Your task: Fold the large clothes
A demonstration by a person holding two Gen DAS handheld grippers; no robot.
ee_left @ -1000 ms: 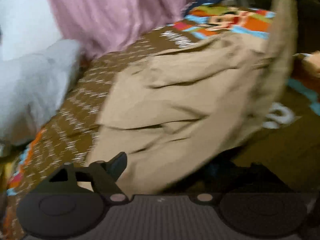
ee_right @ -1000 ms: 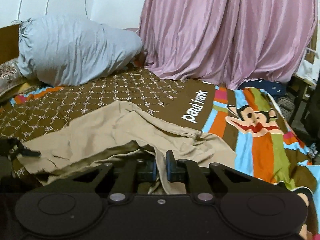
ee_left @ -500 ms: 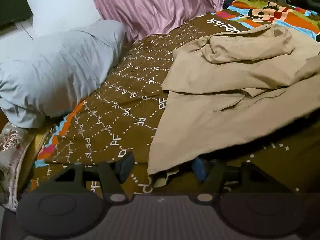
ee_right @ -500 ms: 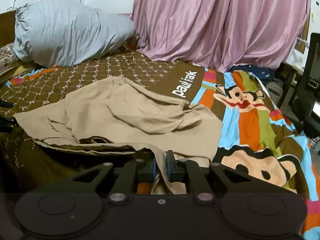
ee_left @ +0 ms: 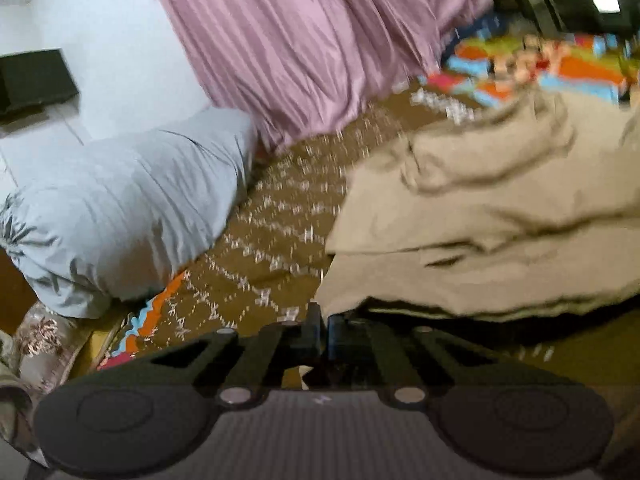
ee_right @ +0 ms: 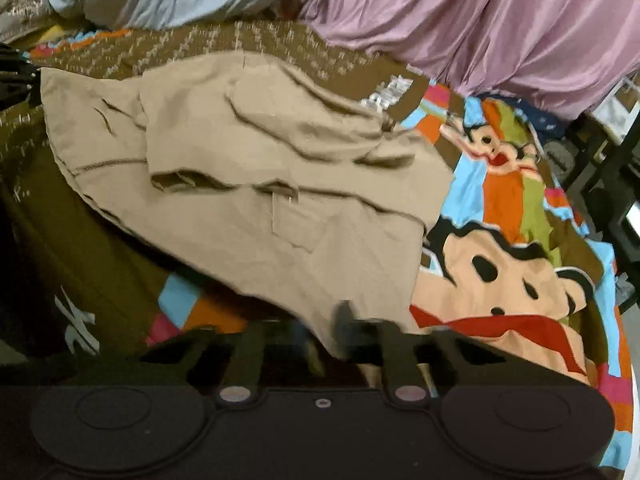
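A large tan garment (ee_left: 480, 240) lies crumpled across the bed, stretched between my two grippers. In the left wrist view my left gripper (ee_left: 323, 320) is closing tight, its fingers pressed together on the garment's near corner. The right wrist view shows that same gripper as a dark shape (ee_right: 16, 76) at the garment's (ee_right: 260, 168) far left corner. My right gripper (ee_right: 328, 332) is closing a little tighter on the garment's near edge. Tan cloth runs between its fingers and hides the left one.
The bed cover (ee_right: 500, 280) is brown with white lettering (ee_left: 280, 220) and bright cartoon monkeys. A grey pillow (ee_left: 120, 208) lies at the head of the bed. A pink curtain (ee_right: 480, 20) hangs along the far side. Dark furniture (ee_right: 612, 184) stands at the right.
My left gripper went from wide open beside the garment's corner to shut on it. My right gripper sank and tipped downward, keeping its hold, and the garment now lies more spread out.
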